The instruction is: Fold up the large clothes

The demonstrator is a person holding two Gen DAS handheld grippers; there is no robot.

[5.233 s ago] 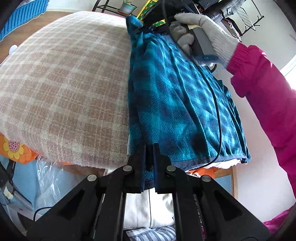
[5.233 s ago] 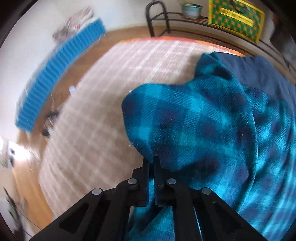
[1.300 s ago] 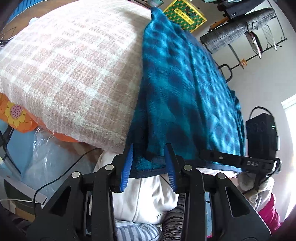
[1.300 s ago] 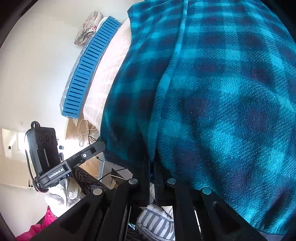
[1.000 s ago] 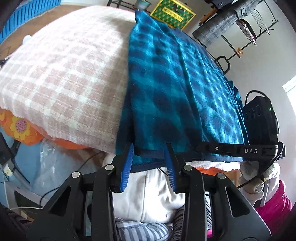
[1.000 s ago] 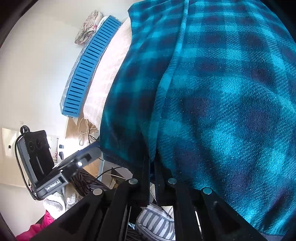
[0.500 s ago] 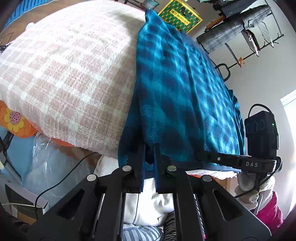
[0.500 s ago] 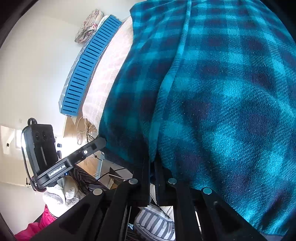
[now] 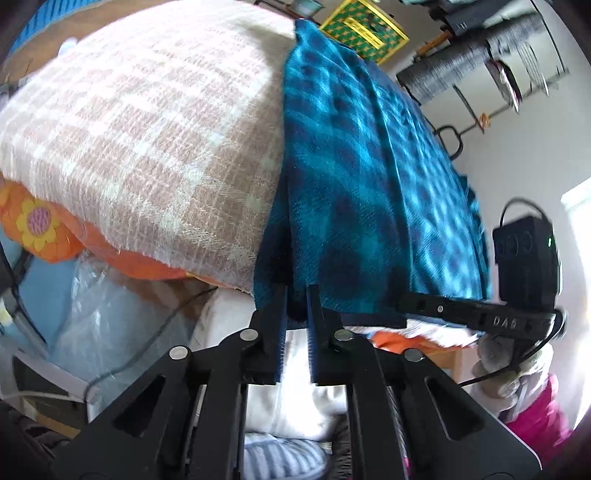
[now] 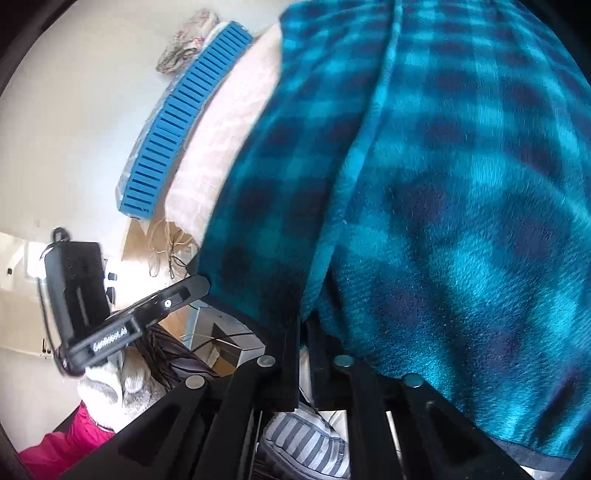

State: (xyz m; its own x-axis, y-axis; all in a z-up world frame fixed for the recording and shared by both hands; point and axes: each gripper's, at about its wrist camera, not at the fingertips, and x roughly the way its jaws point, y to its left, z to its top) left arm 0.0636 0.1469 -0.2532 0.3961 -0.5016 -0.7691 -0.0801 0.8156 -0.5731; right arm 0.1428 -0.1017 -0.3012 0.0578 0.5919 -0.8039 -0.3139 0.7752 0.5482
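A teal and navy plaid fleece garment (image 9: 369, 166) lies lengthwise along the right side of a bed, its near hem hanging over the edge. In the left wrist view my left gripper (image 9: 296, 299) has the hem's left corner between its pads. The jaws are opening, only a narrow gap apart, and the cloth still fills that gap. In the right wrist view the garment (image 10: 461, 184) fills most of the picture. My right gripper (image 10: 303, 325) is shut on a folded edge at the hem's other end.
A beige plaid blanket (image 9: 147, 129) over an orange flowered sheet (image 9: 37, 221) covers the bed. A blue slatted panel (image 10: 177, 129) leans on the far wall. A yellow-green crate (image 9: 364, 27) and a clothes rack (image 9: 480, 55) stand beyond. A gloved hand (image 10: 107, 384) with a pink sleeve shows at the lower left.
A second ago my left jaws stood wide around the hem; they then closed on it and now sit slightly further apart. My right gripper stayed shut on the garment, barely moving.
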